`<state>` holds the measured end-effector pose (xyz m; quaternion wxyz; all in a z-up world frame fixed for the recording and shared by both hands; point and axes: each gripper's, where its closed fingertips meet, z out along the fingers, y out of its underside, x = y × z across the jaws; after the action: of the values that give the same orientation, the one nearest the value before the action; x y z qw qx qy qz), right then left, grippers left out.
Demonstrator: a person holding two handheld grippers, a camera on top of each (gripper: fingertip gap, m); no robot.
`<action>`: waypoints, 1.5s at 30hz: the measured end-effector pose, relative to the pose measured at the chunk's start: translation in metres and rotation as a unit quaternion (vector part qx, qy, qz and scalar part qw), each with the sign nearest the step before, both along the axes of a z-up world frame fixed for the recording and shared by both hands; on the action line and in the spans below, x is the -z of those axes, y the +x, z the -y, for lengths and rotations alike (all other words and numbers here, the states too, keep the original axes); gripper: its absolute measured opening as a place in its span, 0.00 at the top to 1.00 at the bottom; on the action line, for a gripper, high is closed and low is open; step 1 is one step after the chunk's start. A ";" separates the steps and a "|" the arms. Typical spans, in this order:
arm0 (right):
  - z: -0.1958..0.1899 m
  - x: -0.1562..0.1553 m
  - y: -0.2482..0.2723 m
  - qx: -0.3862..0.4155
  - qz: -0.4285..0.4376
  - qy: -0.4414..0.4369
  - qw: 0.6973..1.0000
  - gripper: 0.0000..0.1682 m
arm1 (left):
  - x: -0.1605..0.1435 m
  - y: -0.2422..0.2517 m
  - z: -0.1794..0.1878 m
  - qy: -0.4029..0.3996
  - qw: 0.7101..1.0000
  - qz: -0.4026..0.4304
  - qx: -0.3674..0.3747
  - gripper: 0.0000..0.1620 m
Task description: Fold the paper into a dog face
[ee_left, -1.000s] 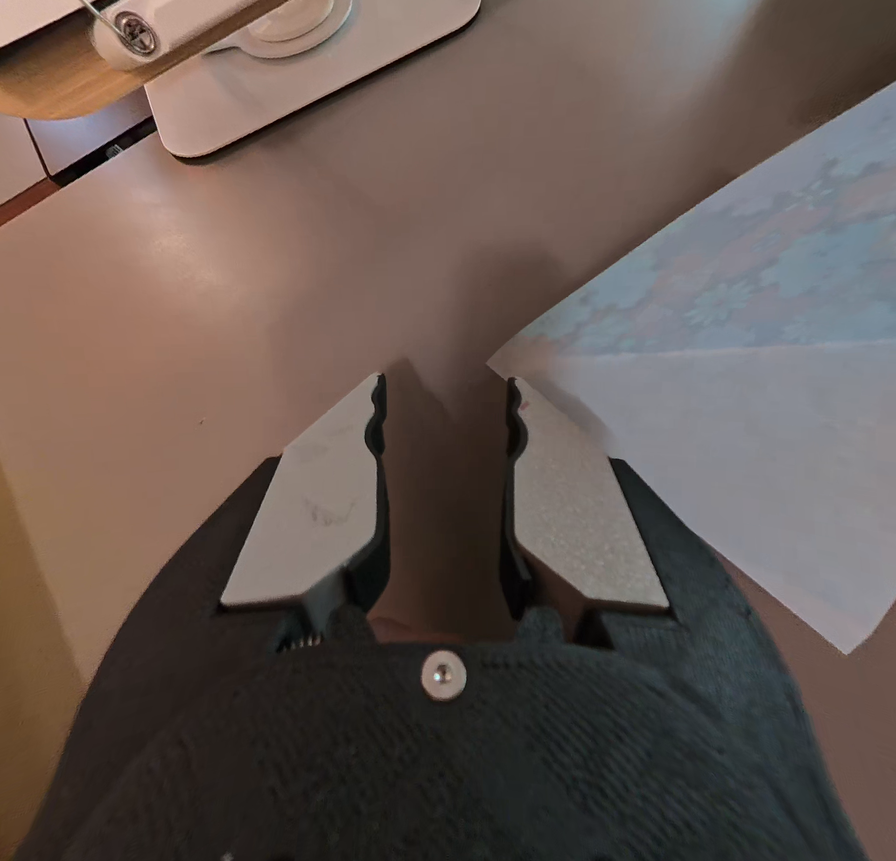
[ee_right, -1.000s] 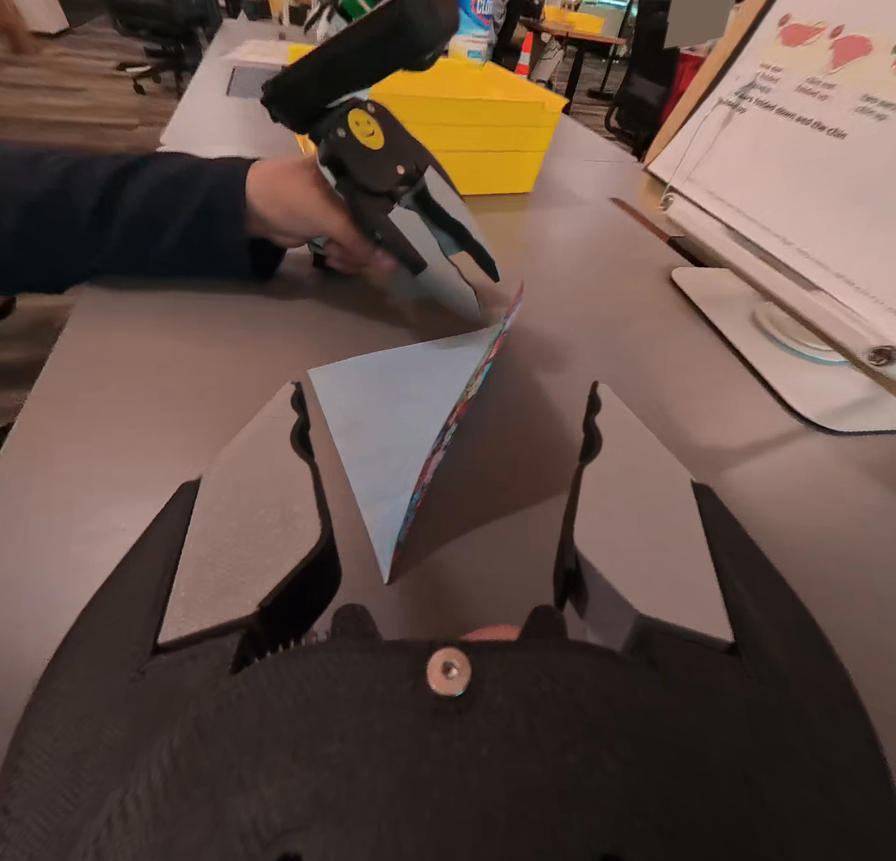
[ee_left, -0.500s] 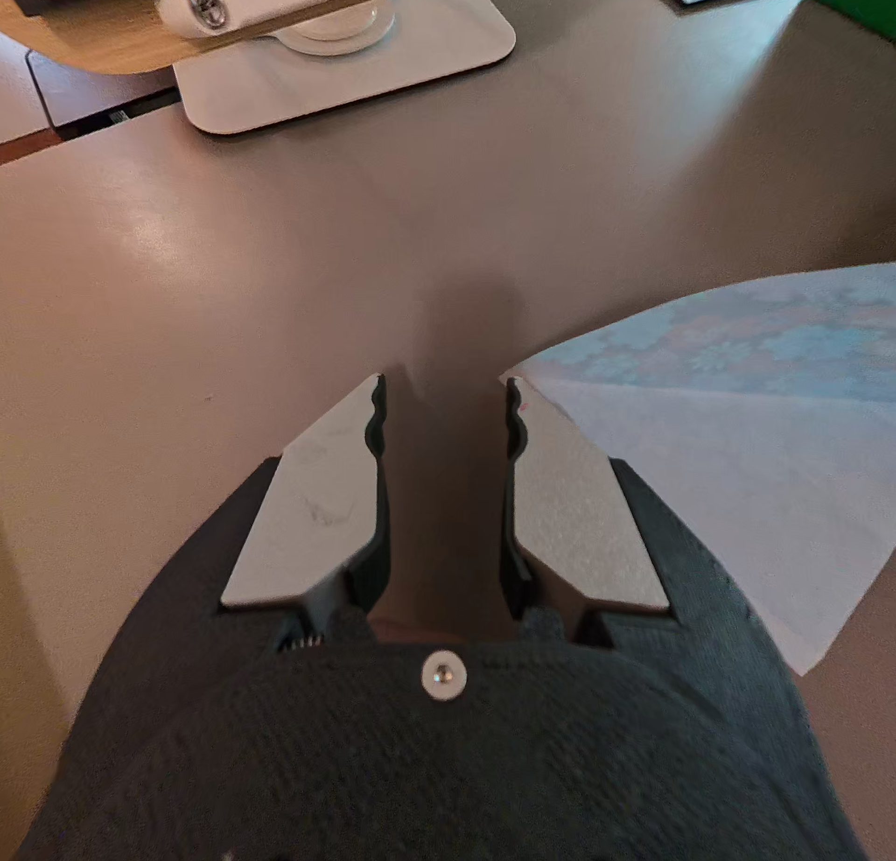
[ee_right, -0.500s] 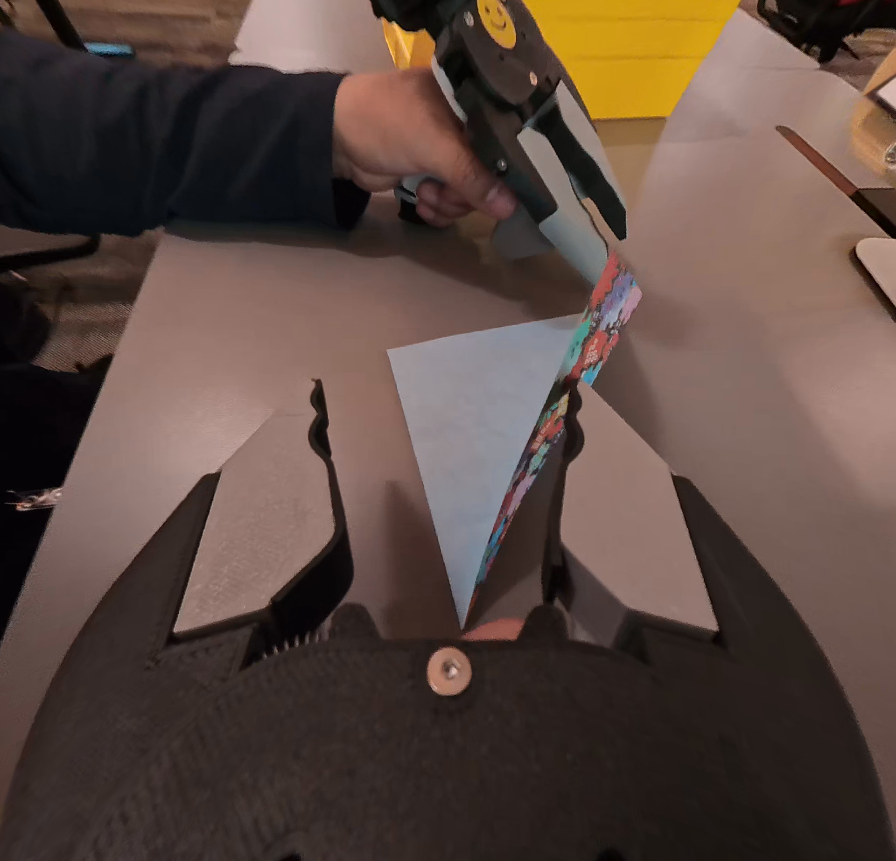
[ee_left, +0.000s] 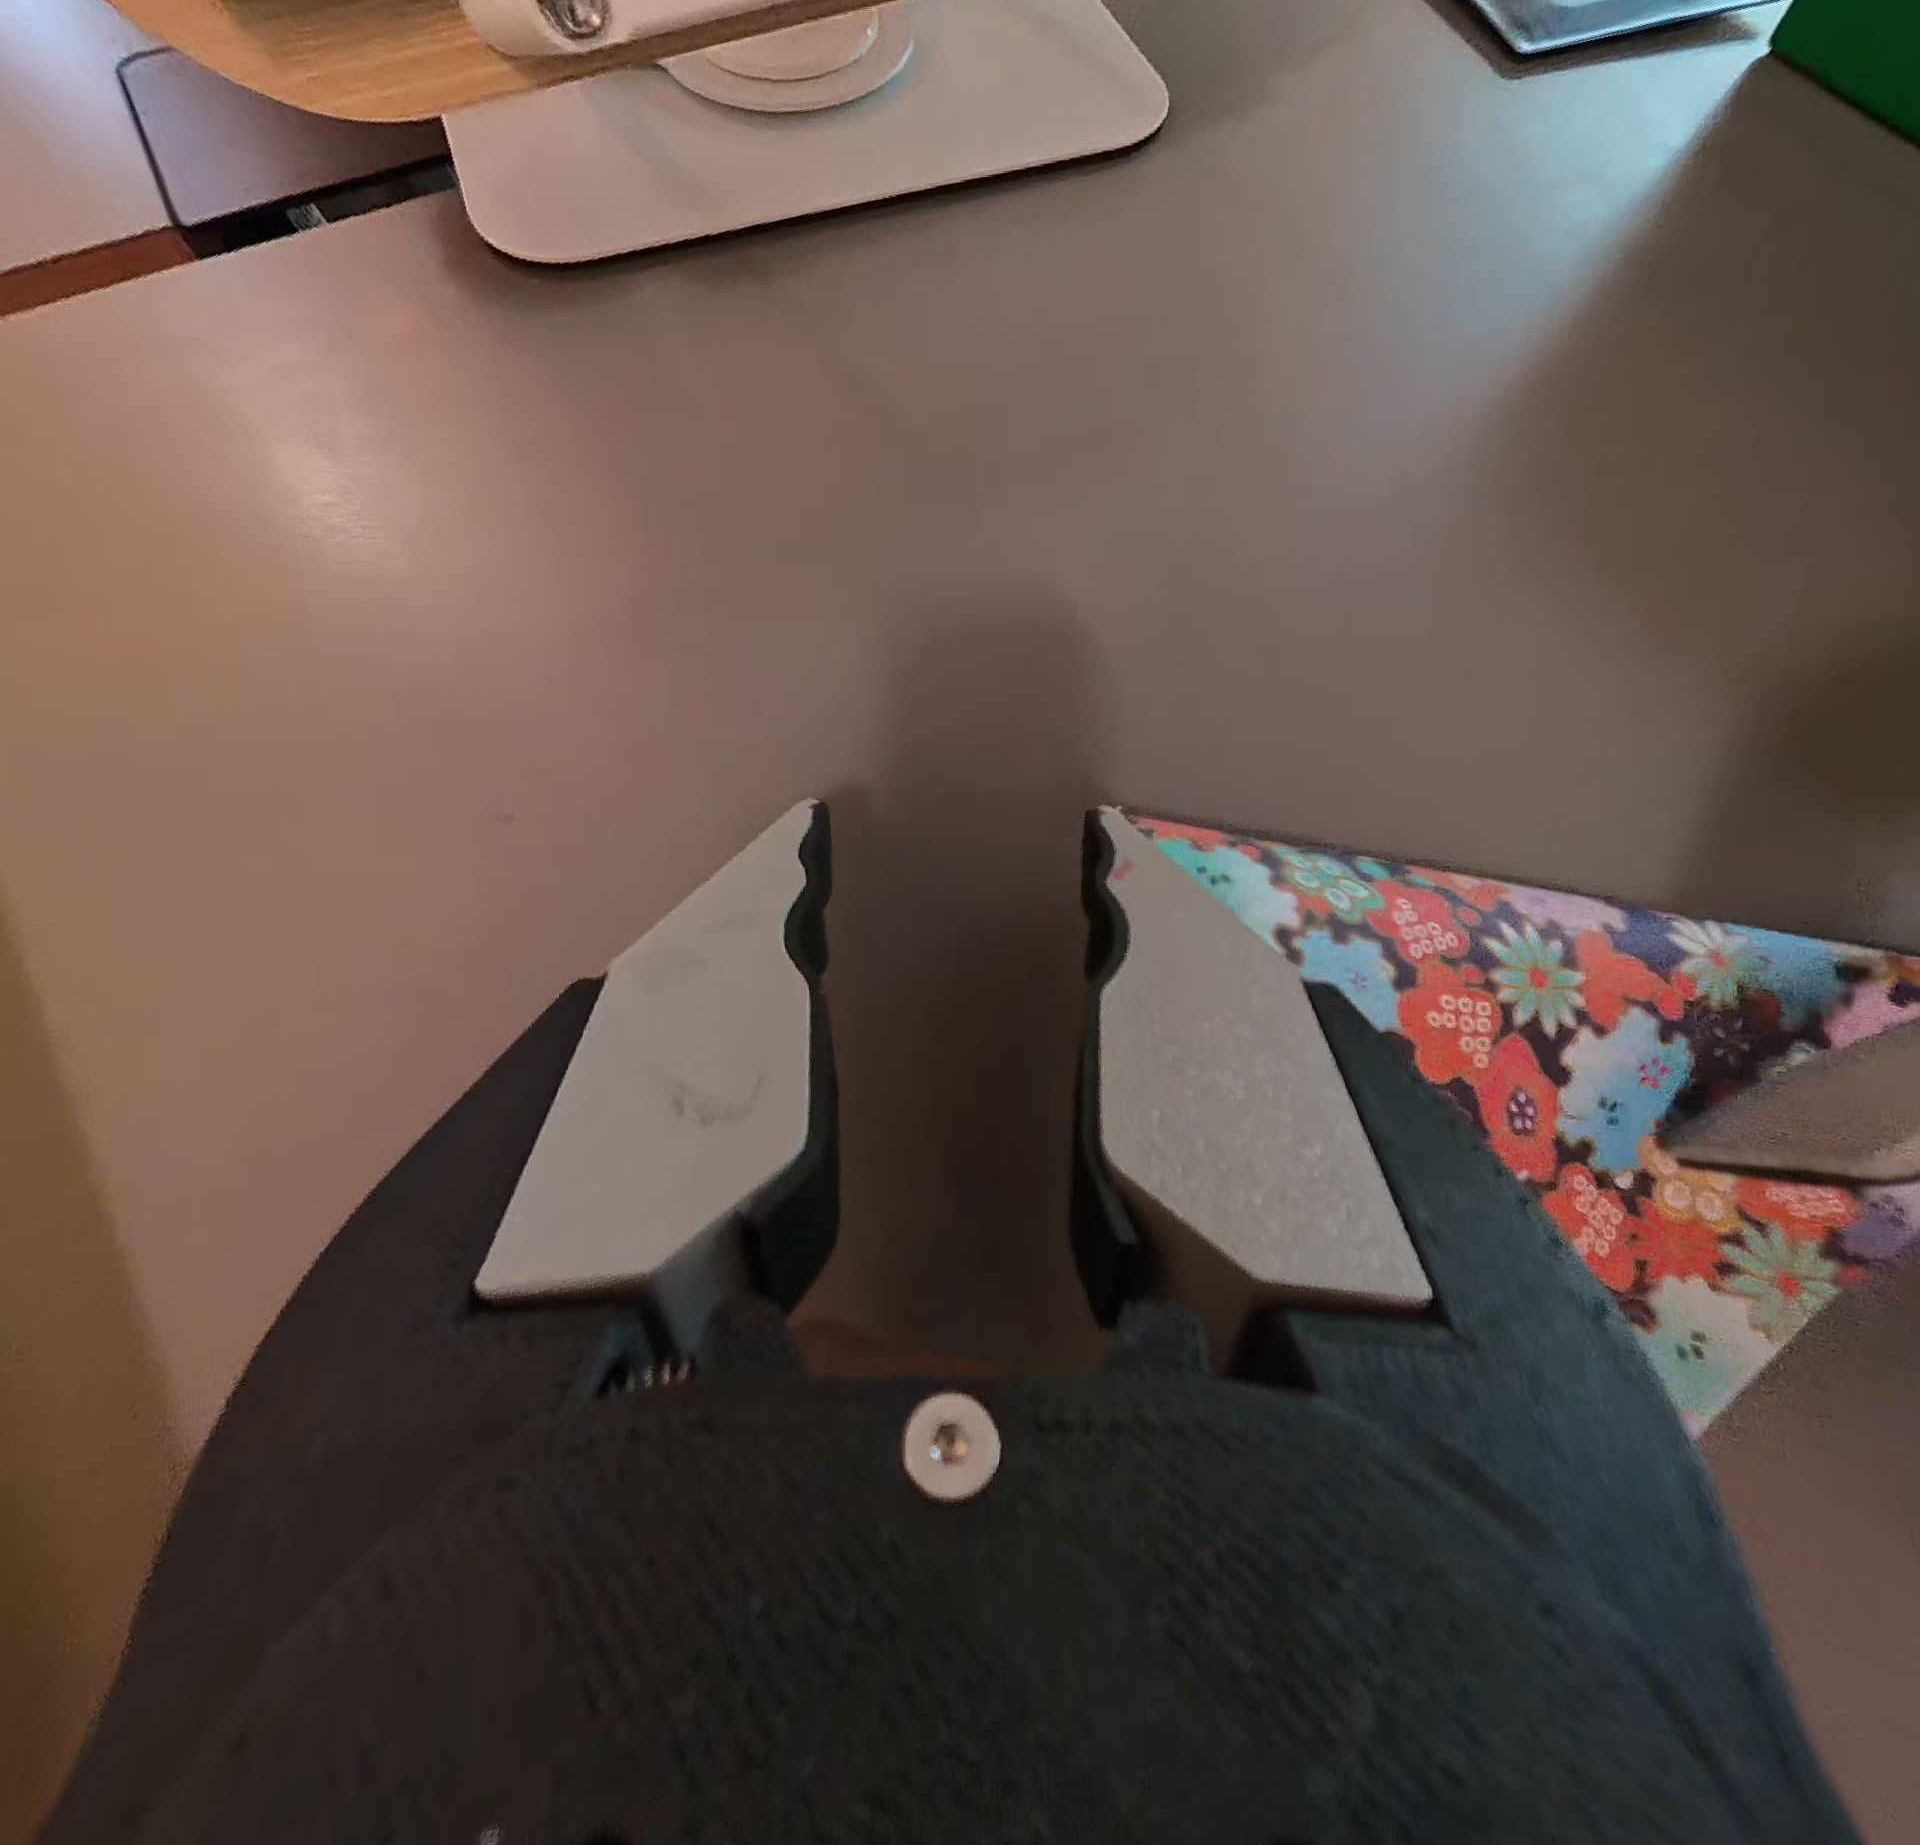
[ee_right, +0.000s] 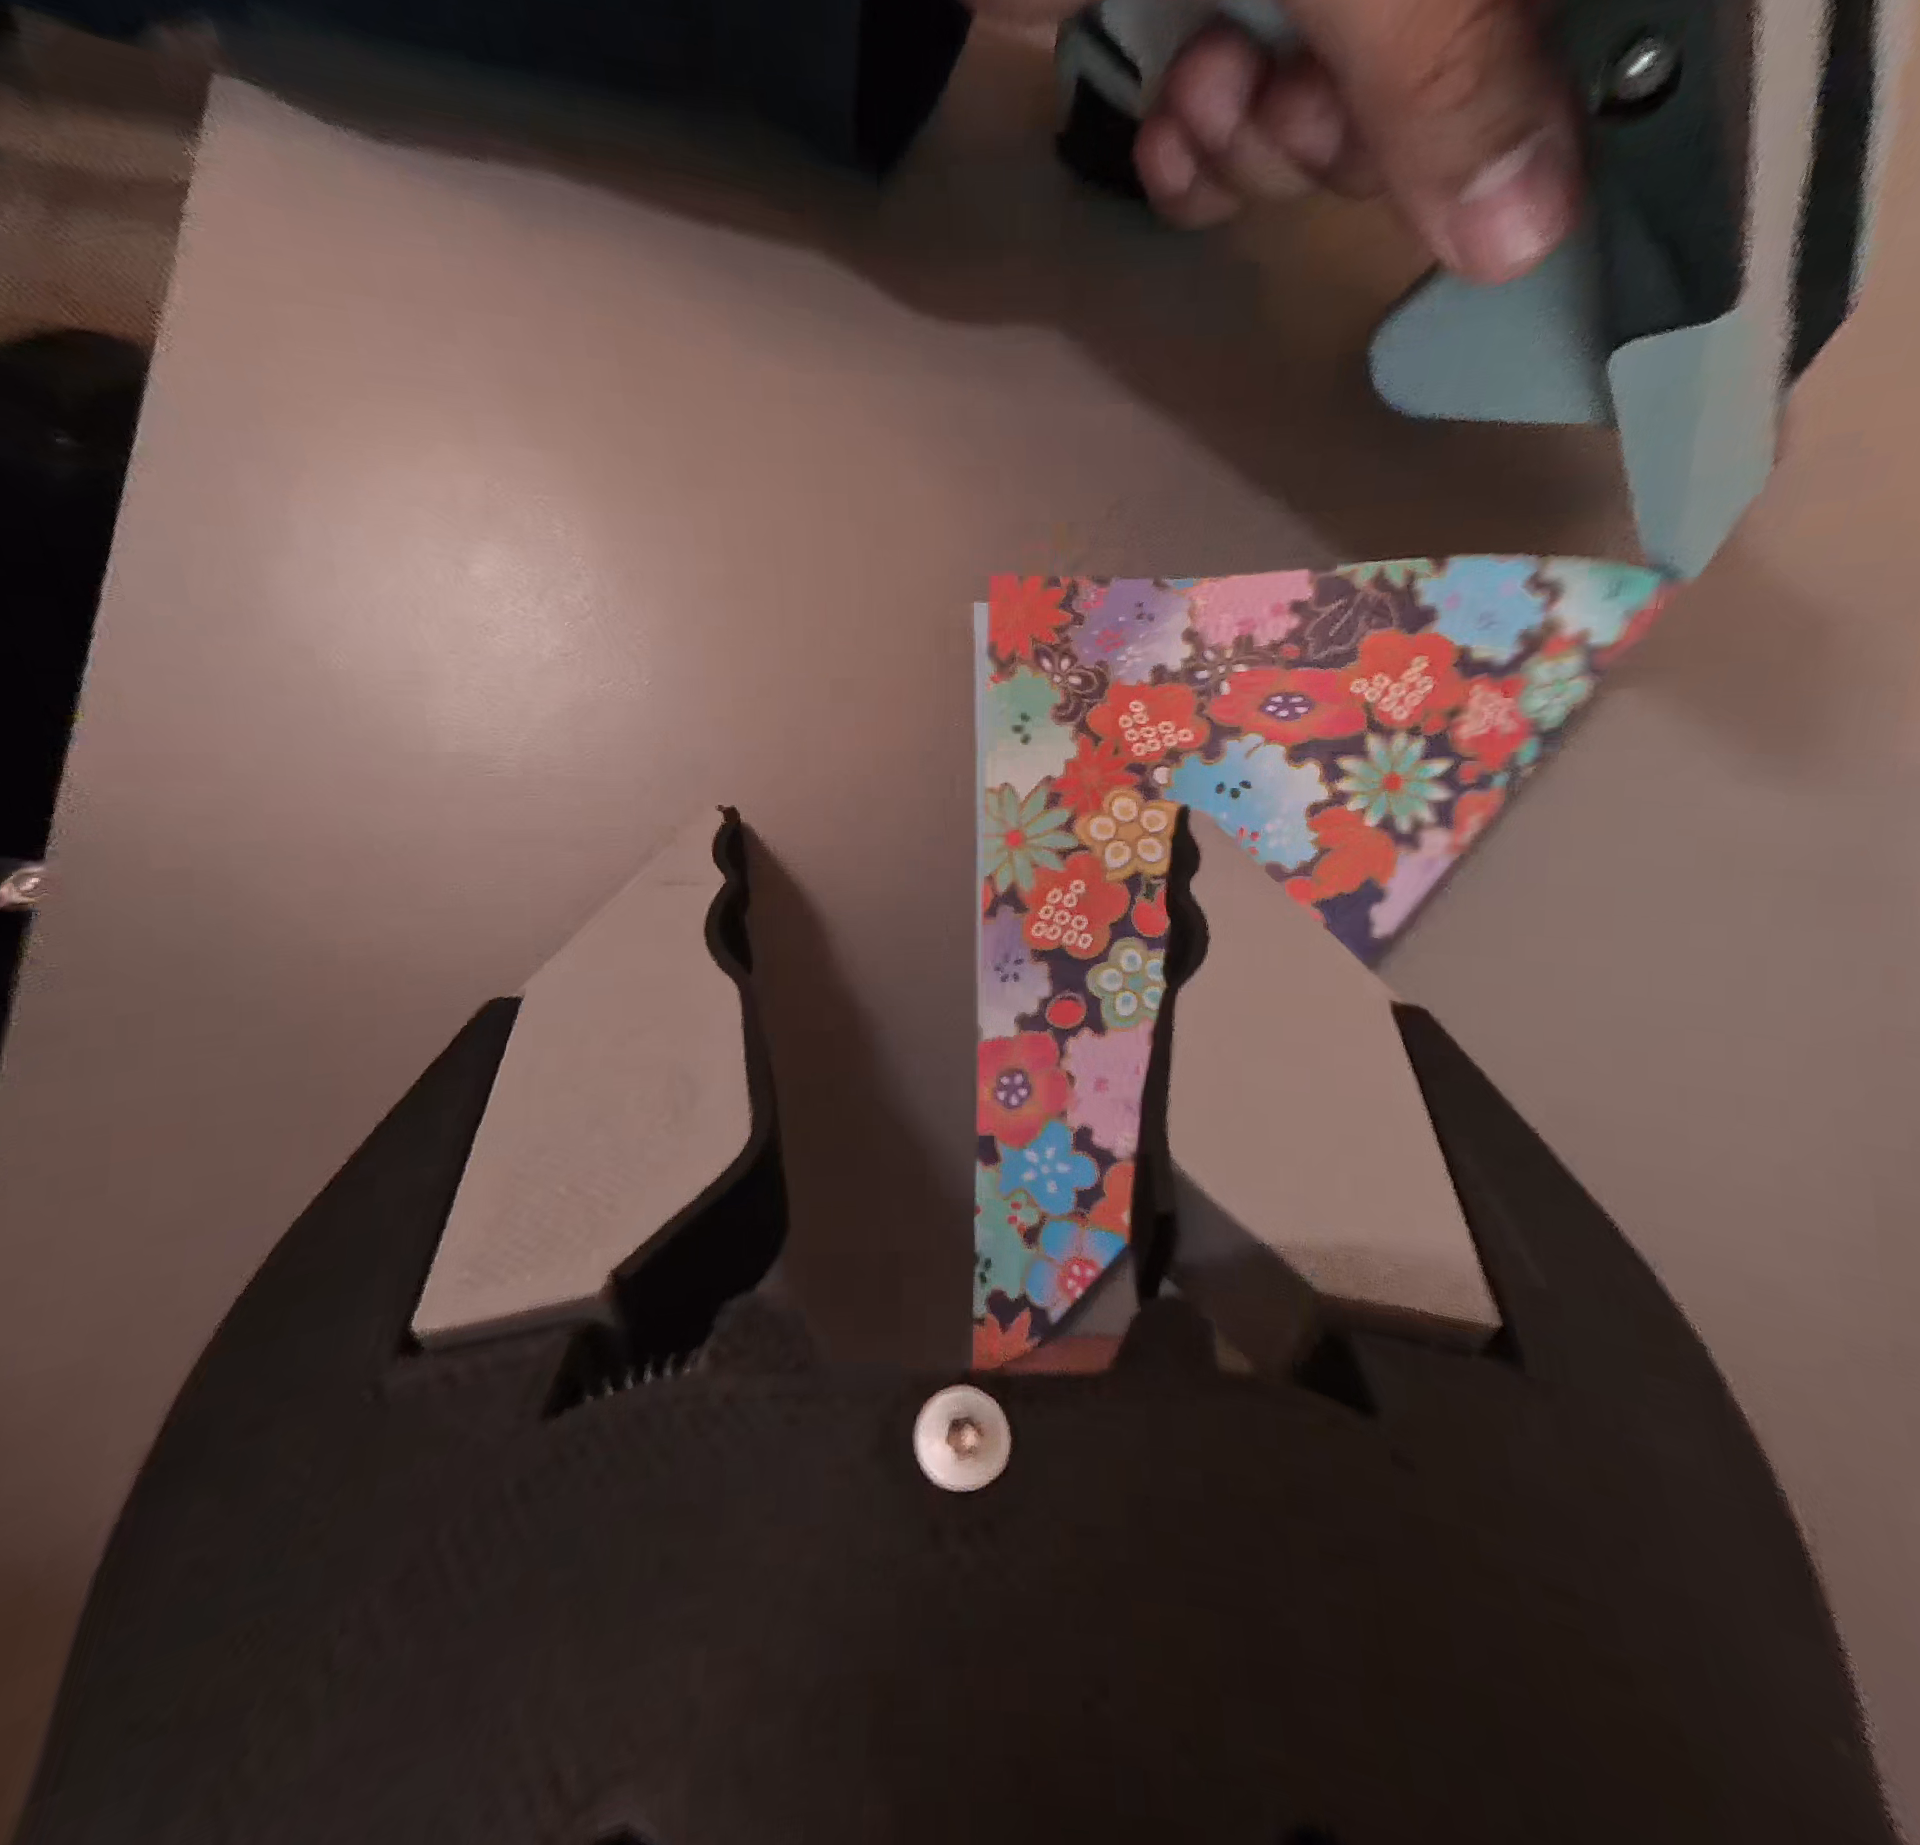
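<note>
Flowery paper [ee_left: 1538,1047] lies flat on brown table [ee_left: 623,569], folded into triangle, bright side up. Left wrist view: left gripper [ee_left: 956,860] open, nothing between jaws. Paper corner tucked right by its right finger [ee_left: 1236,1089]. White stand [ee_left: 790,154] far back on table.

Right wrist view: right gripper [ee_right: 951,829] wide open, low over paper [ee_right: 1247,715]. Its right finger [ee_right: 1299,1068] covers part of triangle. Hand [ee_right: 1351,102] holds left gripper at paper's far corner.

The floral paper [ee_right: 1236,746] lies flat on the table, folded into a triangle, patterned side up.
</note>
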<state>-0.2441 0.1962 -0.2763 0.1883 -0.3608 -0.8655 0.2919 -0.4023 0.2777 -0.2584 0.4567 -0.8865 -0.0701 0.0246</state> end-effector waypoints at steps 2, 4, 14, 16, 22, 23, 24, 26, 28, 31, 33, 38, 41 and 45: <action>0.005 0.003 0.004 -0.006 0.030 -0.026 0.999 0.60 | -0.007 0.002 0.001 0.016 1.000 -0.005 0.013 0.71; 0.006 0.004 0.005 -0.009 0.032 -0.041 0.999 0.60 | -0.023 0.012 0.000 0.050 0.998 -0.008 0.038 0.71; 0.007 0.004 0.007 -0.010 0.003 -0.063 0.998 0.59 | 0.001 0.053 -0.004 -0.006 0.988 -0.082 0.128 0.73; 0.007 0.004 0.008 -0.011 0.000 -0.067 0.998 0.58 | 0.012 0.051 -0.004 -0.040 0.986 -0.103 0.121 0.74; 0.007 -0.006 0.011 -0.008 0.026 -0.130 0.991 0.61 | 0.015 0.057 -0.003 -0.049 0.978 -0.147 0.139 0.84; 0.005 -0.014 0.009 0.003 0.027 -0.162 0.986 0.62 | 0.015 0.057 -0.003 -0.049 0.977 -0.151 0.140 0.85; 0.001 -0.024 0.005 0.016 0.021 -0.196 0.980 0.63 | 0.015 0.058 -0.003 -0.049 0.977 -0.153 0.140 0.85; -0.011 -0.044 -0.002 0.041 -0.001 -0.254 0.966 0.64 | 0.015 0.058 -0.003 -0.049 0.977 -0.150 0.140 0.85; -0.023 -0.051 -0.007 0.061 -0.022 -0.267 0.962 0.64 | 0.015 0.057 -0.003 -0.049 0.978 -0.145 0.139 0.84; -0.030 -0.047 -0.015 0.079 -0.038 -0.241 0.966 0.59 | 0.015 0.057 -0.003 -0.049 0.978 -0.146 0.140 0.85; -0.027 -0.040 -0.021 0.083 -0.031 -0.231 0.969 0.58 | 0.015 0.058 -0.003 -0.049 0.978 -0.149 0.141 0.85; -0.025 -0.007 -0.023 0.097 0.031 -0.193 0.976 0.59 | 0.015 0.056 -0.003 -0.049 0.980 -0.140 0.136 0.84; -0.025 -0.007 -0.020 0.098 0.040 -0.209 0.972 0.62 | 0.015 0.054 -0.002 -0.050 0.982 -0.127 0.132 0.82; -0.028 -0.008 -0.019 0.102 0.048 -0.227 0.967 0.65 | 0.015 0.048 -0.001 -0.051 0.986 -0.103 0.118 0.77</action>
<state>-0.2634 0.2239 -0.2678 0.0883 -0.4940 -0.7433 0.4424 -0.3545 0.2786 -0.2735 0.4153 -0.9034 0.0841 0.0655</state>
